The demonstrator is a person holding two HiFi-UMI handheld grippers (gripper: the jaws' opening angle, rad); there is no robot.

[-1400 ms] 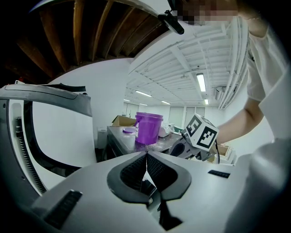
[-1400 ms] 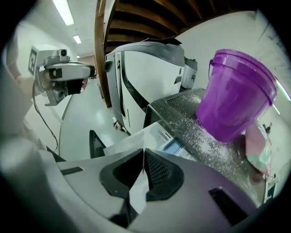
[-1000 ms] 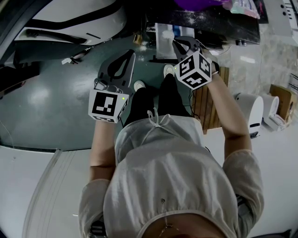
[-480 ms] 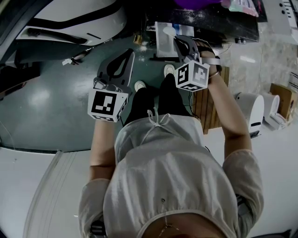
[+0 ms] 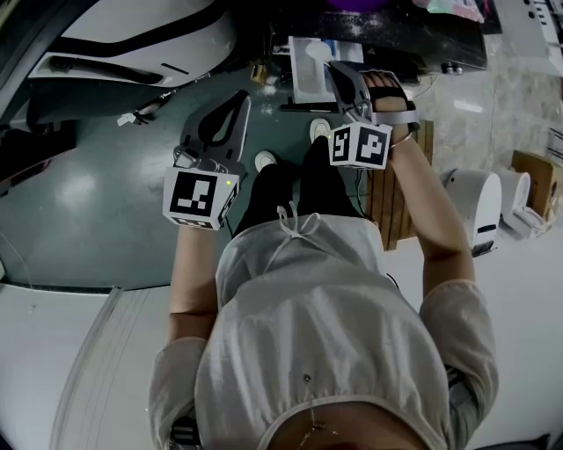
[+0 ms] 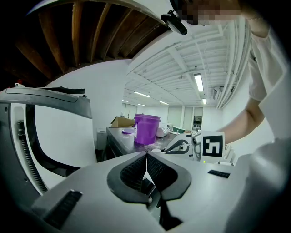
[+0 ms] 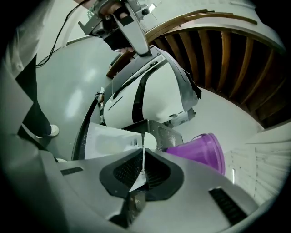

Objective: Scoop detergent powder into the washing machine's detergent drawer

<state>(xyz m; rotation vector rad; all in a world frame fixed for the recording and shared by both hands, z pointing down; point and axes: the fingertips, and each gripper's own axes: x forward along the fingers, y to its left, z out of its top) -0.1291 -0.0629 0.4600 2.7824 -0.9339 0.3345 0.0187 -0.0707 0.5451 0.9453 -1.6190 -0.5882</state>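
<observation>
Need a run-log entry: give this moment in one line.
left hand-held gripper: shut, empty | right hand-held gripper: shut on scoop | scoop at detergent drawer

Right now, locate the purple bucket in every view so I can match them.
Head view: purple bucket, a sliver at the top edge.
Left gripper view: centre, upright.
Right gripper view: right of centre.
Shared landmark: the dark counter it stands on.

A person in a pale top and black trousers is standing on the green floor (image 5: 88, 193). The left gripper (image 5: 237, 98) is pointing forward over bare floor, touching nothing. The right gripper (image 5: 335, 68) is reaching to the white drawer (image 5: 303, 88), its tips meeting a pale scoop (image 5: 315, 53) there. A white machine (image 5: 132, 31) is sitting at upper left.
</observation>
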